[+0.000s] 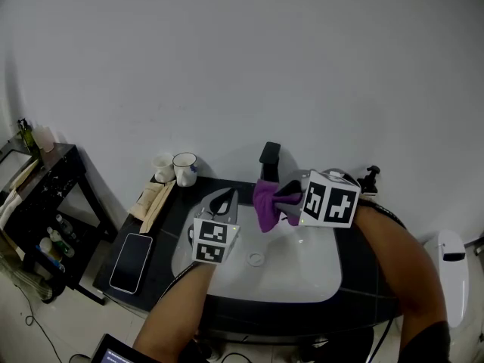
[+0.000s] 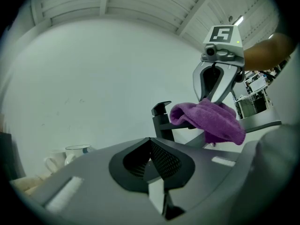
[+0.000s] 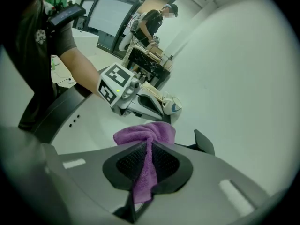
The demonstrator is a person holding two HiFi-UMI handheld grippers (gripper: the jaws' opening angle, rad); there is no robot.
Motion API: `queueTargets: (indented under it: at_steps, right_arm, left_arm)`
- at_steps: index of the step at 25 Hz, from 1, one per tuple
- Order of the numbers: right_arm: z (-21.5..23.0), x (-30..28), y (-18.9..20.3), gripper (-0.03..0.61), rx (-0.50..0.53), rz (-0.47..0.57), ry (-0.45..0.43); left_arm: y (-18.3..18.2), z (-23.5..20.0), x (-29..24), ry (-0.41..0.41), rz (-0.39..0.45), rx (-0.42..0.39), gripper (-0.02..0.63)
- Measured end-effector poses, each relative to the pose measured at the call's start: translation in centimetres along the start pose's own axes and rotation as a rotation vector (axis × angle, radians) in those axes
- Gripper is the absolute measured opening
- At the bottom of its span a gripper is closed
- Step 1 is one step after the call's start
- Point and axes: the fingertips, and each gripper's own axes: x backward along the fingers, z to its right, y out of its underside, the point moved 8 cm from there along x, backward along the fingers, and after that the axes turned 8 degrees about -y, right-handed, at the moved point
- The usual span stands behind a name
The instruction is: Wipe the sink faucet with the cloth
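Observation:
A purple cloth (image 1: 266, 203) hangs bunched over the spout of the black faucet (image 1: 269, 157) above the white sink (image 1: 302, 274). My right gripper (image 1: 291, 200) is shut on the cloth (image 3: 149, 142), which runs down between its jaws, and the faucet's lever (image 3: 205, 142) shows just behind. My left gripper (image 1: 226, 201) hovers over the basin's left side, shut with nothing in it. From the left gripper view the cloth (image 2: 208, 118) drapes the faucet (image 2: 162, 120), with the right gripper (image 2: 214, 86) above it.
Two white mugs (image 1: 176, 168) stand at the back left of the dark counter (image 1: 160, 225), next to a folded beige item (image 1: 150, 201) and a phone (image 1: 131, 261). A black shelf unit (image 1: 38, 203) stands further left. A white toilet (image 1: 449, 267) is at the right.

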Motion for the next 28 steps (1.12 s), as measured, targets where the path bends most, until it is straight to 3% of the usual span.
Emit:
queueTargets:
  at_steps: [4,9,20,25,28]
  right_arm:
    - [-0.6,1.8,0.7,0.034,0.002,0.005,0.047]
    - [1.2,4.0,3.8,0.035,-0.098,-0.017,0.126]
    - [10.0,2.3,8.0,0.035,-0.32,0.016,0.384]
    - [11.7,-0.7,7.8,0.035,-0.343,0.005,0.358]
    - [11.8,-2.3,8.0,0.035,-0.39,0.064,0.3]
  left_arm:
    - [0.0,-0.2,0.1,-0.003,-0.002,0.0,0.017]
    - [0.2,-0.1,0.0,0.008,0.0,0.001,0.017]
    - [0.0,-0.3,-0.2,0.007,0.013,0.029,0.017]
    - [0.1,0.6,-0.6,0.034,0.032,0.003,0.017]
    - [-0.1,0.6,-0.7,0.043,0.038,0.018,0.017]
